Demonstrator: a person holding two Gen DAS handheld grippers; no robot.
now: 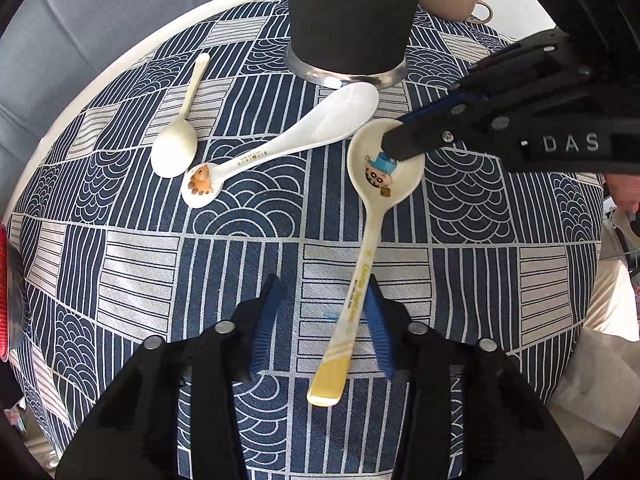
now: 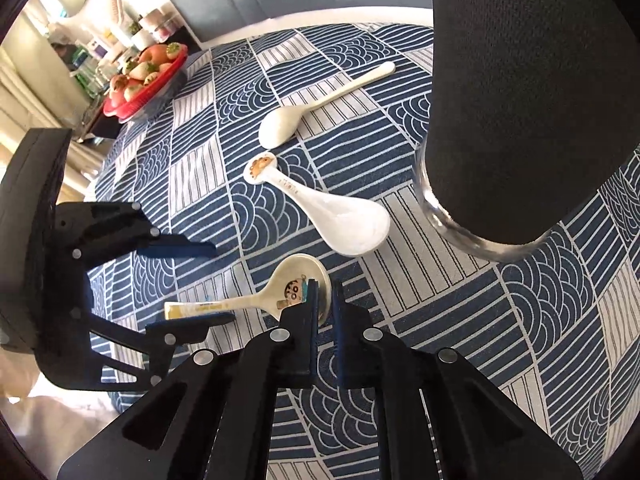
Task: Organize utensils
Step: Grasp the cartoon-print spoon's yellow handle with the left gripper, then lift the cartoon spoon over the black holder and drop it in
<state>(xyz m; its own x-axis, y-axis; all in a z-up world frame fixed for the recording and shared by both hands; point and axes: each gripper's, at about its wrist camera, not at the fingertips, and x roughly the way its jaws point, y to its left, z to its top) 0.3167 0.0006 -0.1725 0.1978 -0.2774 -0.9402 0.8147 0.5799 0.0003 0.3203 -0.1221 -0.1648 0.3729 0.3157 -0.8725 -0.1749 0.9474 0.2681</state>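
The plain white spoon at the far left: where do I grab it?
Take the plain white spoon by its slim handle, jaws coming from above and closing across its width. It lies flat and apart from the long white spoon, with open cloth on both sides.

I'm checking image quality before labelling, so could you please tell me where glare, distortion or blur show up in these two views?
Left wrist view: fisheye bends the patterned tablecloth into a dome; glare on the black cup's shiny base; cartoon spoon sharp. Right wrist view: the same bending; background fruit tray washed out, soft; corners vignetted black.
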